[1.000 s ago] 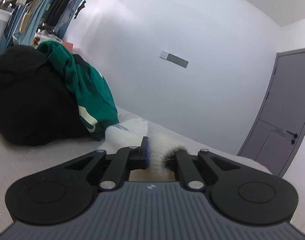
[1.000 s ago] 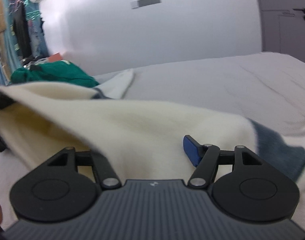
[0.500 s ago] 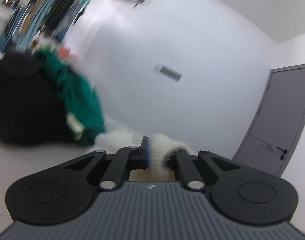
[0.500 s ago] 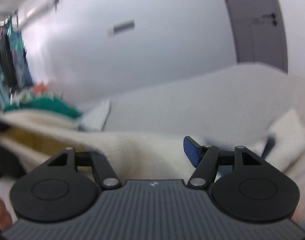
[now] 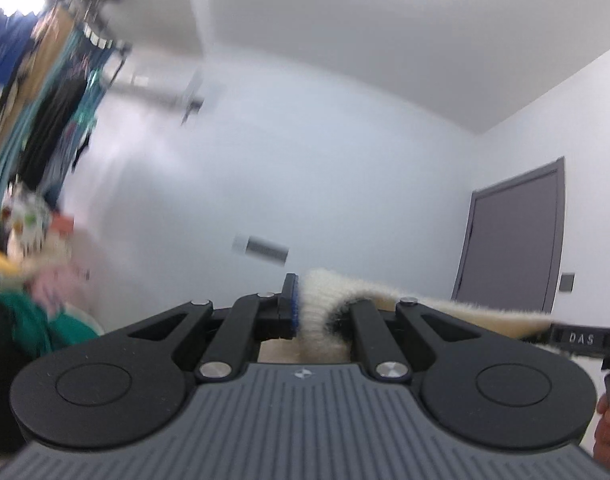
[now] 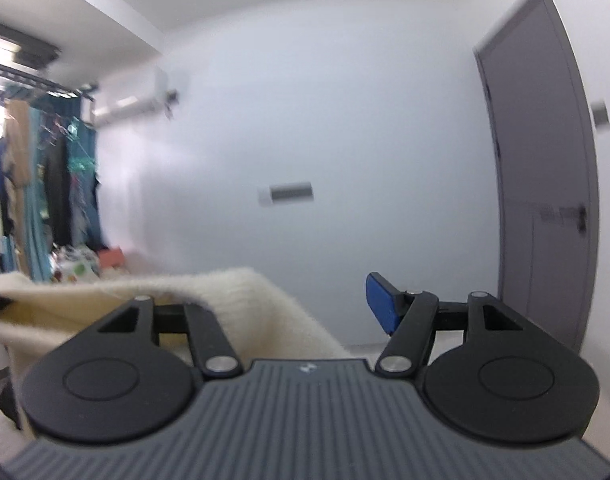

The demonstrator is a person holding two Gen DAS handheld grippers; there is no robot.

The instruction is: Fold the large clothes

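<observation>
- Our left hand-held gripper (image 5: pixel 319 312) is clamped tight on a bunched edge of the cream fuzzy garment (image 5: pixel 457 314).
- From there the garment's long axis runs roughly level to the right, towards the right hand-held gripper (image 6: pixel 305 312).
- That one stands partly open; the cloth drapes over its left finger, its blue pad (image 6: pixel 379 304) bare.
- A grey door (image 6: pixel 545 184) stands ahead.

Left gripper (image 5: pixel 317 312) raised, pointing slightly above level, jaws pinched tight. Right gripper (image 6: pixel 301 312) held level, jaws standing apart. Fingers (image 5: pixel 607 436) visible at lower right edge.
</observation>
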